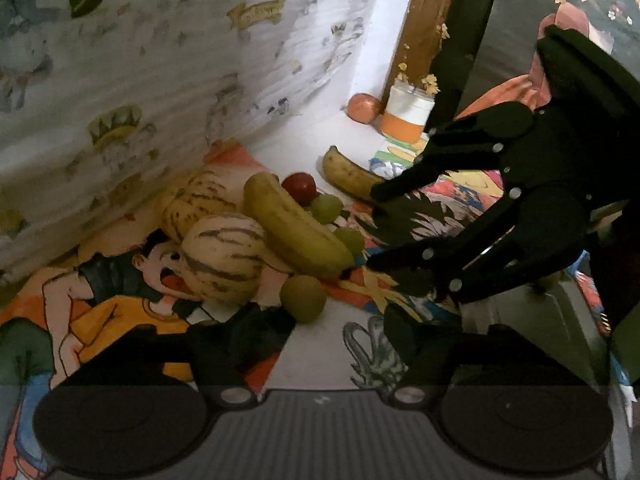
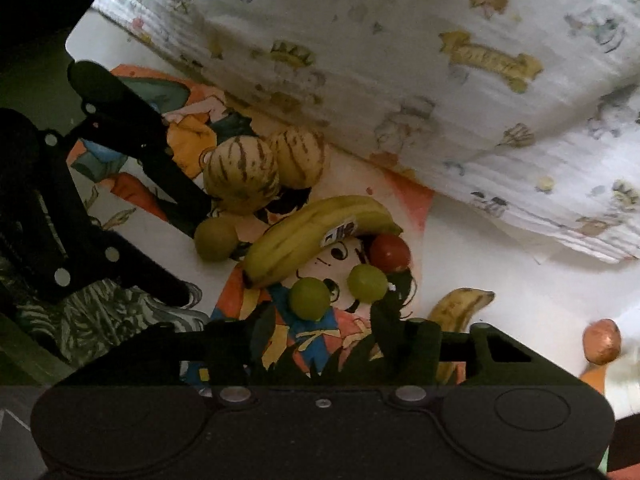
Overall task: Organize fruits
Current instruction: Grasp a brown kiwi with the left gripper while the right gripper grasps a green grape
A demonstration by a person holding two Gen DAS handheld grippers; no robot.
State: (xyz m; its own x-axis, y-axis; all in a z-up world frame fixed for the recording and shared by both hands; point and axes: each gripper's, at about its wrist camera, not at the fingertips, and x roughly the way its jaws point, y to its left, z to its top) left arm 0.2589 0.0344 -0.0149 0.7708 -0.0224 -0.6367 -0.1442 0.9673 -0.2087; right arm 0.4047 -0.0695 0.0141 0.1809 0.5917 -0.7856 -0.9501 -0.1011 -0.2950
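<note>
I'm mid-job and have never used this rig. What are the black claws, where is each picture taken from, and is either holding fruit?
Each picture comes from a camera on a handheld two-finger gripper, looking along its fingers. The left gripper sees the right gripper reaching in beside the green banana. On the cartoon-print sheet lie two striped melons, a second banana, green grapes and a red fruit. Neither gripper holds anything; both sets of jaws stand apart.

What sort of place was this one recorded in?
Probably a bedroom: fruit lies on a cartoon-print sheet, a printed quilt is bunched beside it, and a wooden door frame stands behind.
</note>
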